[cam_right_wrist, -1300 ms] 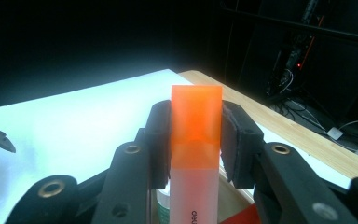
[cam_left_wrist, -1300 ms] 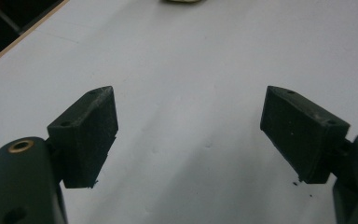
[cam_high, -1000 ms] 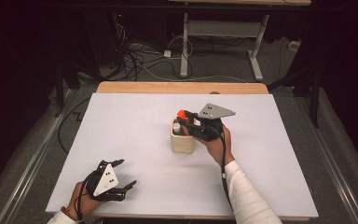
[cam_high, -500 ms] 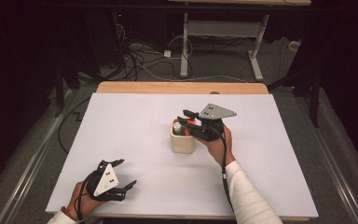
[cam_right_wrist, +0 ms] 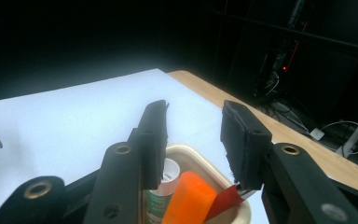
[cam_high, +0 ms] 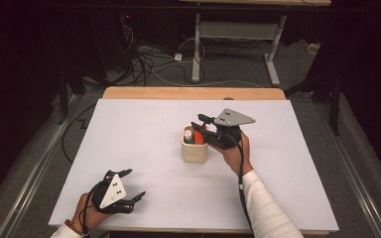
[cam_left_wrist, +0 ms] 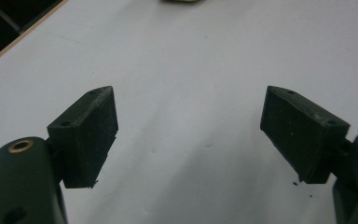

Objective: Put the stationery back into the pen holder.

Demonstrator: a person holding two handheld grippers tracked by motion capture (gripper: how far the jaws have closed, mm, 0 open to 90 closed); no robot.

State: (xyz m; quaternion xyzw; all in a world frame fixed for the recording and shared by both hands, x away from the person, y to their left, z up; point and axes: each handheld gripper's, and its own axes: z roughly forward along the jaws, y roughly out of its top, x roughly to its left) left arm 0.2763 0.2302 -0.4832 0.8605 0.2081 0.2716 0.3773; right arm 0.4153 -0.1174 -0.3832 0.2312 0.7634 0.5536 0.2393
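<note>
Here the right gripper hovered over the cream cup, which stood near the tabletop's centre. Its jaws had just been opening and gripped nothing; the orange marker stood below them in the cup beside a white-capped tube. The left gripper rested released near the front left corner. Judged best: lift straight up, jaws apart, so neither pad tips the cup.

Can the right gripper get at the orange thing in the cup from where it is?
Probably yes. The right gripper hangs right over the cup, jaws apart with nothing between them, and the orange thing stands uncovered below.
</note>
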